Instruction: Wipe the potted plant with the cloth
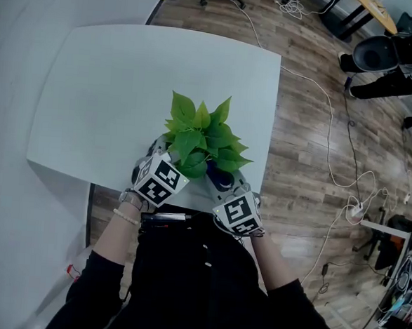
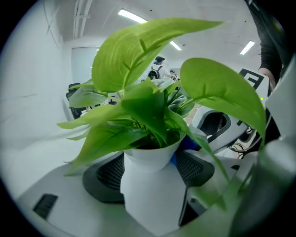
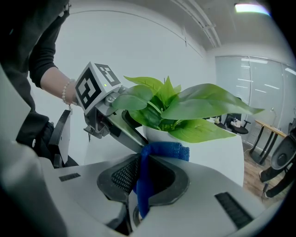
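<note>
The potted plant (image 1: 201, 135) stands near the white table's front edge, its green leaves hiding the pot from above. In the left gripper view the white pot (image 2: 152, 194) sits between the dark pads (image 2: 104, 178), and my left gripper (image 2: 152, 173) is shut on it. My right gripper (image 3: 145, 180) is shut on a blue cloth (image 3: 164, 152), whose bunched top touches the pot's rim (image 3: 157, 134) under the leaves. From the head view my left gripper (image 1: 159, 153) and right gripper (image 1: 227, 183) flank the plant on its near side. The cloth (image 2: 185, 144) peeks out behind the pot.
The white table (image 1: 127, 84) stretches away behind the plant; its right edge is close to the pot. Wooden floor with a white cable (image 1: 332, 127) lies to the right, and a black chair (image 1: 393, 57) stands at the far right. The person's dark-clothed body fills the near side.
</note>
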Action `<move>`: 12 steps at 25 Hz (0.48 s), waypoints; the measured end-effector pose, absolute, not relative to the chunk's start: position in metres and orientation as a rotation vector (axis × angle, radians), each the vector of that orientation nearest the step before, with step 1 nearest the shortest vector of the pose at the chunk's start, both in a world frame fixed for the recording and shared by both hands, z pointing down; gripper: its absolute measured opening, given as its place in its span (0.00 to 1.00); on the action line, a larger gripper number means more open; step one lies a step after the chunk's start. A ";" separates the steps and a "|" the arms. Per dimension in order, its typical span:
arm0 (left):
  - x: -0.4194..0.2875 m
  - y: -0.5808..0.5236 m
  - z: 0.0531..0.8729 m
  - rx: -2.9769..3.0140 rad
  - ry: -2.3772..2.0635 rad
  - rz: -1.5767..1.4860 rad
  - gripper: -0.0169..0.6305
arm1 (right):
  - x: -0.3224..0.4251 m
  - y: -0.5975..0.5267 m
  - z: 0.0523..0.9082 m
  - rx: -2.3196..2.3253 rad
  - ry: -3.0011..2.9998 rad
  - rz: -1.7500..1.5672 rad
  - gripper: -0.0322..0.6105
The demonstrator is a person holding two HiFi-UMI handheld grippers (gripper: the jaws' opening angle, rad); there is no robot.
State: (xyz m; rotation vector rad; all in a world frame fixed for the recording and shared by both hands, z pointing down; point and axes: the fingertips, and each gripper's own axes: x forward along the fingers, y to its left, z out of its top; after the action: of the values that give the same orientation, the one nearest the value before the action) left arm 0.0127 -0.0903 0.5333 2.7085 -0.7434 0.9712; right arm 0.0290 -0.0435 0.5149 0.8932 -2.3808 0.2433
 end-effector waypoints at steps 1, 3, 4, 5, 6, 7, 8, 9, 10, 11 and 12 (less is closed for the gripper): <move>0.012 -0.090 0.534 2.689 -0.777 0.969 0.59 | 0.029 -0.043 0.516 0.905 -2.378 0.257 0.17; 0.011 -0.089 0.534 2.647 -0.848 0.962 0.59 | 0.030 -0.043 0.517 0.925 -2.374 0.287 0.17; 0.011 -0.090 0.534 2.624 -0.885 0.955 0.59 | 0.031 -0.043 0.517 0.932 -2.372 0.298 0.17; 0.011 -0.091 0.534 2.602 -0.922 0.947 0.59 | 0.032 -0.045 0.517 0.937 -2.369 0.301 0.17; 0.011 -0.091 0.535 2.580 -0.960 0.937 0.59 | 0.033 -0.046 0.518 0.941 -2.363 0.297 0.17; 0.010 -0.091 0.536 2.558 -0.997 0.926 0.59 | 0.035 -0.047 0.520 0.945 -2.355 0.287 0.17; 0.009 -0.091 0.537 2.538 -1.034 0.915 0.59 | 0.036 -0.047 0.521 0.948 -2.344 0.275 0.17; 0.008 -0.091 0.538 2.520 -1.066 0.904 0.59 | 0.038 -0.049 0.522 0.953 -2.335 0.265 0.17; 0.008 -0.091 0.537 2.506 -1.091 0.894 0.59 | 0.039 -0.051 0.521 0.964 -2.331 0.261 0.17; 0.009 -0.092 0.536 2.497 -1.107 0.886 0.59 | 0.041 -0.053 0.519 0.976 -2.331 0.264 0.17; 0.011 -0.092 0.534 2.494 -1.114 0.882 0.59 | 0.042 -0.054 0.516 0.990 -2.335 0.274 0.17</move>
State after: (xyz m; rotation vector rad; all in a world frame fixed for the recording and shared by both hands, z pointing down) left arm 0.0109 -0.0916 0.5340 2.4942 -1.1143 0.8819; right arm 0.0422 -0.0542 0.5156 0.9899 -2.3346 0.2738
